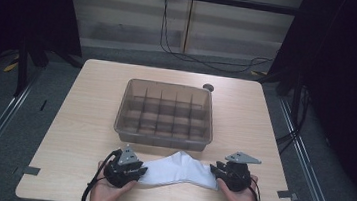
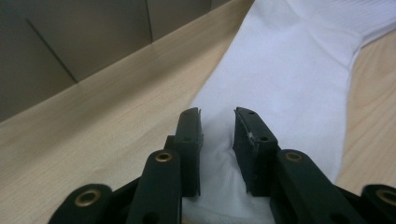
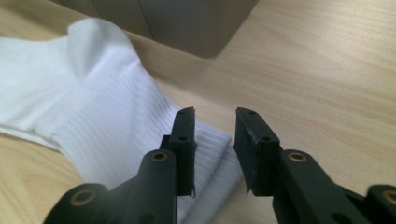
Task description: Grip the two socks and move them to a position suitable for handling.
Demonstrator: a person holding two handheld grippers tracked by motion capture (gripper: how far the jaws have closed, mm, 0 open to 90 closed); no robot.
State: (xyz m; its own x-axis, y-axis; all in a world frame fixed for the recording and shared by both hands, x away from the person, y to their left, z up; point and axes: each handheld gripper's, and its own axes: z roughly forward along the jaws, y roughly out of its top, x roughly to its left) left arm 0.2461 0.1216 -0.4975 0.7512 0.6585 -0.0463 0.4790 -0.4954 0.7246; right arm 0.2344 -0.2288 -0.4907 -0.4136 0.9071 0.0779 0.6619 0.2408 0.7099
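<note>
Bare table (image 1: 86, 101) flanks my sock (image 1: 179, 168) below the bin (image 1: 165, 111); left gripper (image 1: 140, 170) and right gripper (image 1: 213, 168) straddle its ends, jaws seemingly parted, not pinching.

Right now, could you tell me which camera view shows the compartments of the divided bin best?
The high view: it looks down into the divided bin, so its grid of dividers is plain. The left gripper view shows a stretch of its grey side wall, and the right gripper view shows a lower corner of that wall.
</note>
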